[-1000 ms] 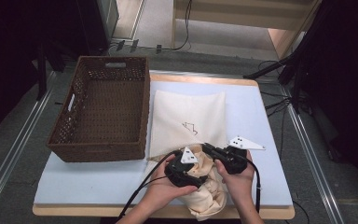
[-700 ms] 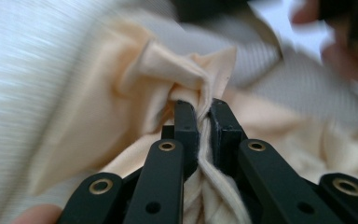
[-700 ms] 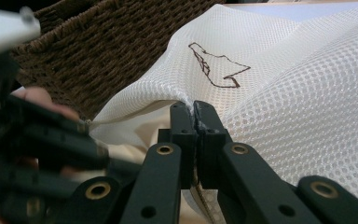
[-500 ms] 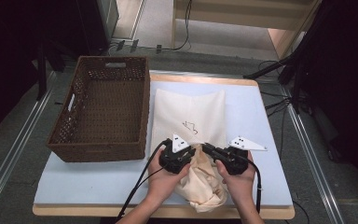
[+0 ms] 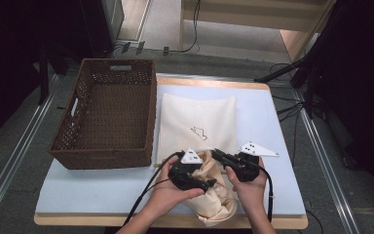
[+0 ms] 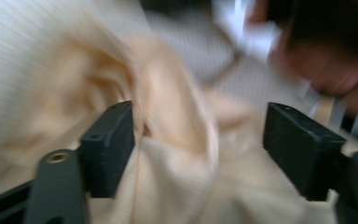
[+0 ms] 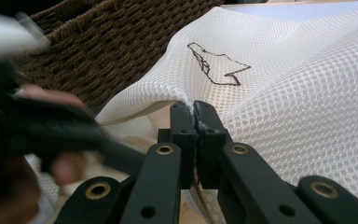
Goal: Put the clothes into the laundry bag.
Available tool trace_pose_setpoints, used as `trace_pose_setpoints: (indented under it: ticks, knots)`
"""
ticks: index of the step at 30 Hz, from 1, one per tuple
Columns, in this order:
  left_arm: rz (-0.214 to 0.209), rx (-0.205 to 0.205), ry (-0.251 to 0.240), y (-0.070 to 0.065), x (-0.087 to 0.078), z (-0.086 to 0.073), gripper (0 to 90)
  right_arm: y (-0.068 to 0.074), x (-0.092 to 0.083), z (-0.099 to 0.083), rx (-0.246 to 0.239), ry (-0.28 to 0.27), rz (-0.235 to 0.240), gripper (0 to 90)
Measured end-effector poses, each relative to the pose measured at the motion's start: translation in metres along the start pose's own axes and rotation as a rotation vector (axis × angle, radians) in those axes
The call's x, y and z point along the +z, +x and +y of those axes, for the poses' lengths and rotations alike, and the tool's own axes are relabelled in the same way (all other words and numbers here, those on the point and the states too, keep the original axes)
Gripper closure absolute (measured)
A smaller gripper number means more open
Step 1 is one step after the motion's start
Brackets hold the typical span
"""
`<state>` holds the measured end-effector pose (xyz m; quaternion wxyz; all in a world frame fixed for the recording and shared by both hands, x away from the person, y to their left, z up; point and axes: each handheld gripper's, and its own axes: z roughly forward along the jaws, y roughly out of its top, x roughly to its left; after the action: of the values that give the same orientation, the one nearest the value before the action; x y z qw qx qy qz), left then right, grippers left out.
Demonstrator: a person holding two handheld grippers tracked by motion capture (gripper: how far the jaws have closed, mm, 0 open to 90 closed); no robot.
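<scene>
The high view shows the nearest things at 6 o'clock, by the front edge of the table [image 5: 102,195]. A bunched-up cream cloth [image 5: 219,200] lies there between the person's two hands. The left gripper [image 5: 209,184] sits on the cloth from the 9 o'clock side, and its black cable trails back toward 7 o'clock. In the left gripper view the jaws stand wide apart. They have just been opening, and a soft fold of the cloth [image 6: 177,154] sits between them, against the jaw at 9 o'clock and well clear of the one at 3 o'clock, so nothing is being squeezed. That picture is blurry. The right gripper [image 5: 217,154] is just beside the cloth at 3 o'clock, with a grey three-cornered plate on top. In the right gripper view its jaws are pressed together and pinch the edge of a white mesh bag [image 7: 298,84], lifting that edge a little. The bag has a small dark drawing [image 7: 216,63] on it. Farther back in the high view, toward the middle of the table, the mesh bag [image 5: 195,122] lies mostly flat, and its near edge meets the cloth. At 10 o'clock stands a brown woven basket [image 5: 80,109], just beside the bag. Past the table, at 12 o'clock, cables lie on the grey floor [image 5: 214,58].
</scene>
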<state>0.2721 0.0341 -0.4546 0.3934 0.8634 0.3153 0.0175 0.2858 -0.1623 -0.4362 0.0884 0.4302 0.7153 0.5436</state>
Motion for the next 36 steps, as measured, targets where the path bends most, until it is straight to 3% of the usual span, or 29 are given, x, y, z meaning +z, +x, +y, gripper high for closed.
trace_pose_setpoints:
  ticks: [1, 2, 3, 4, 5, 6, 9, 13, 14, 15, 17, 21, 23, 26, 29, 33, 36]
  knots:
    - [0.041, 0.034, -0.019, -0.003, 0.004, -0.001, 22.7, 0.0, 0.0, 0.0, -0.003, 0.001, 0.002, 88.2]
    - [0.095, 0.067, -0.015, -0.006, 0.006, -0.001, 29.1, 0.001, 0.001, 0.0, -0.005, 0.001, 0.001, 88.2]
    - [0.121, 0.074, -0.011, -0.009, 0.008, 0.0, 43.3, 0.001, 0.001, 0.0, -0.007, 0.003, 0.001, 88.3]
    - [0.152, 0.083, 0.013, -0.011, 0.01, 0.0, 64.5, 0.002, 0.0, 0.0, -0.006, 0.004, 0.0, 88.2]
    - [0.166, 0.089, 0.009, -0.012, 0.012, -0.001, 77.8, 0.002, 0.0, 0.0, -0.003, 0.003, 0.001, 88.2]
    - [0.172, 0.08, 0.011, -0.012, 0.012, 0.0, 84.8, 0.002, 0.0, 0.0, -0.005, 0.001, 0.001, 88.2]
    - [0.174, 0.022, -0.043, -0.006, 0.006, 0.007, 86.0, 0.003, -0.002, 0.0, -0.009, -0.007, 0.004, 88.2]
    - [0.263, -0.057, -0.148, 0.004, -0.006, 0.02, 86.1, 0.003, -0.006, 0.002, -0.004, -0.018, 0.004, 88.3]
    - [0.287, -0.054, -0.15, 0.007, -0.004, 0.02, 86.0, 0.003, -0.006, 0.002, -0.003, -0.019, 0.003, 88.2]
    - [0.288, -0.056, -0.12, 0.011, 0.003, 0.019, 85.6, 0.003, -0.007, 0.003, -0.002, -0.02, 0.003, 88.3]
    - [0.214, -0.083, -0.081, 0.017, 0.012, 0.015, 79.5, 0.002, -0.007, 0.003, -0.004, -0.018, 0.003, 88.2]
    - [0.14, -0.07, -0.134, 0.013, -0.004, 0.01, 49.1, 0.001, -0.006, 0.001, 0.001, -0.012, 0.0, 88.2]
    - [0.139, -0.057, -0.154, 0.009, -0.021, 0.008, 33.5, 0.0, -0.006, 0.001, -0.001, -0.012, -0.001, 88.2]
    - [0.132, -0.049, -0.176, 0.009, -0.046, -0.002, 28.2, -0.001, -0.006, 0.001, -0.001, -0.012, -0.002, 88.1]
    - [0.117, -0.048, -0.154, 0.011, -0.061, -0.02, 25.9, -0.002, -0.005, 0.0, 0.003, -0.009, -0.005, 88.1]
    - [0.09, -0.042, -0.052, 0.01, -0.049, -0.036, 22.3, -0.002, -0.002, 0.0, 0.002, -0.006, -0.007, 88.1]
    - [0.114, -0.033, -0.031, 0.005, -0.037, -0.036, 20.2, 0.001, 0.001, -0.001, -0.001, 0.004, -0.004, 88.1]
